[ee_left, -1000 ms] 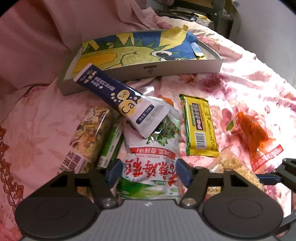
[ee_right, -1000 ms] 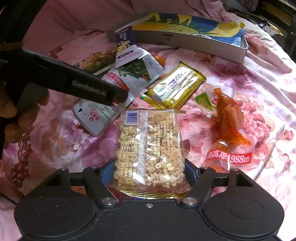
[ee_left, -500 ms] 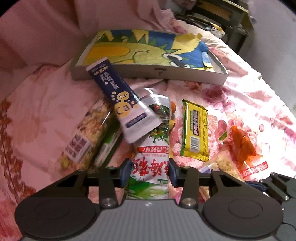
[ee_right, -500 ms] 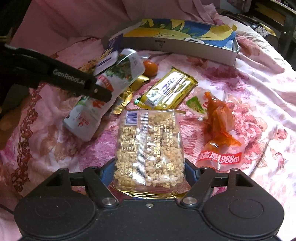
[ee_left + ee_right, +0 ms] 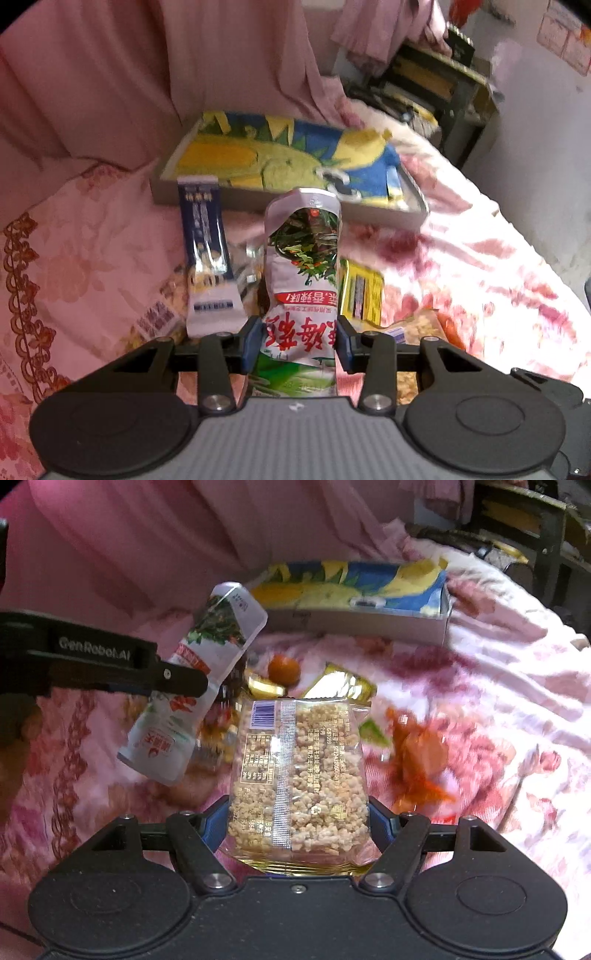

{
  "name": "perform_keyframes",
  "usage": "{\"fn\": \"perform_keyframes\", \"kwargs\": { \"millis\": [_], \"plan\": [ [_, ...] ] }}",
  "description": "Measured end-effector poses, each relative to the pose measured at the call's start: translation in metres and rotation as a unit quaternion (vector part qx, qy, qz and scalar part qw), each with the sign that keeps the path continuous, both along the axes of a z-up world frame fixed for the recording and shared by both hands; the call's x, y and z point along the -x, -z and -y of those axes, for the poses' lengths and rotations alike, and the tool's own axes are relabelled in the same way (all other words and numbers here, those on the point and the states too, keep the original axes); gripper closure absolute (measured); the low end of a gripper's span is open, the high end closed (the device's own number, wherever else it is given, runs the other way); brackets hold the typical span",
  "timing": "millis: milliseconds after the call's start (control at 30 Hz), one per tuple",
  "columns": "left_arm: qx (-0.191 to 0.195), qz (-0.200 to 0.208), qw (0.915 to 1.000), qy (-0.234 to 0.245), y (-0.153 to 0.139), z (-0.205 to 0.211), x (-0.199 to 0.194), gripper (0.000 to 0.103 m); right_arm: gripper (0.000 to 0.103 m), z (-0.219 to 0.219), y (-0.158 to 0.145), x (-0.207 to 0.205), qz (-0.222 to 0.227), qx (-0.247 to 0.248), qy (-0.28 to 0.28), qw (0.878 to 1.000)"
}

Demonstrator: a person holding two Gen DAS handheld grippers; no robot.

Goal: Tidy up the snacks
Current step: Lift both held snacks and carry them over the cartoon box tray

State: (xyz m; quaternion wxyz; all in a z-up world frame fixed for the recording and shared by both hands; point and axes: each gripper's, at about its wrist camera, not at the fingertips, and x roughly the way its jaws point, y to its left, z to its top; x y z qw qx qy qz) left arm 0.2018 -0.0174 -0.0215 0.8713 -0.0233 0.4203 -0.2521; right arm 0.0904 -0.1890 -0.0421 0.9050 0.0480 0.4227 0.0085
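on the left, the left gripper has its blue pads pinched on the lower part of a white-and-green snack pouch, which stands nearly upright between them, its long axis running away from the claw toward the box; the right wrist view shows the same pouch hanging clear of the bedspread, tilted, with its top leaning toward the box. beside it on the left a dark blue sachet leans up from the pile, and a yellow bar lies flat just right of the pouch. in the middle distance the shallow box with the dinosaur picture sits on the floral bedspread, straight ahead of both claws and beyond the loose snacks. to the right, the right gripper is spread wide yet clamped across a clear packet of crumbly bits, long axis also pointing at the box, front end apparently raised. an orange wrapper and a small orange fruit remain on the cloth. judging by the layout, both packets need carrying forward over the near wall; the left claw looks a little nearer the box.
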Motion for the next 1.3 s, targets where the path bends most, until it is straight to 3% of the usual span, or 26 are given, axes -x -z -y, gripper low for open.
{"fn": "perform_keyframes", "kwargs": {
  "millis": [233,433,567,800,1233,1300],
  "plan": [
    [0.027,0.088,0.9941,-0.057,-0.013,0.008,-0.037,0.057,0.027,0.015,-0.026,-0.034,0.079,-0.006,0.016,0.997],
    [0.100,0.109,0.9814,-0.122,-0.015,0.009,-0.092,0.057,0.027,0.039,-0.042,-0.092,0.149,-0.003,0.061,0.987],
    [0.126,0.118,0.9750,-0.140,-0.009,0.012,-0.123,0.057,0.027,0.058,-0.044,-0.131,0.184,0.007,0.097,0.978],
    [0.128,0.143,0.9678,-0.163,0.011,0.019,-0.155,0.057,0.027,0.080,-0.029,-0.189,0.190,0.040,0.133,0.972],
    [0.092,0.112,0.9779,-0.150,0.049,0.038,-0.176,0.057,0.027,0.078,0.016,-0.230,0.131,0.044,0.130,0.982],
    [0.085,0.107,0.9795,-0.147,0.053,0.038,-0.177,0.063,0.027,0.079,0.018,-0.234,0.126,0.041,0.129,0.983]
  ]
}}
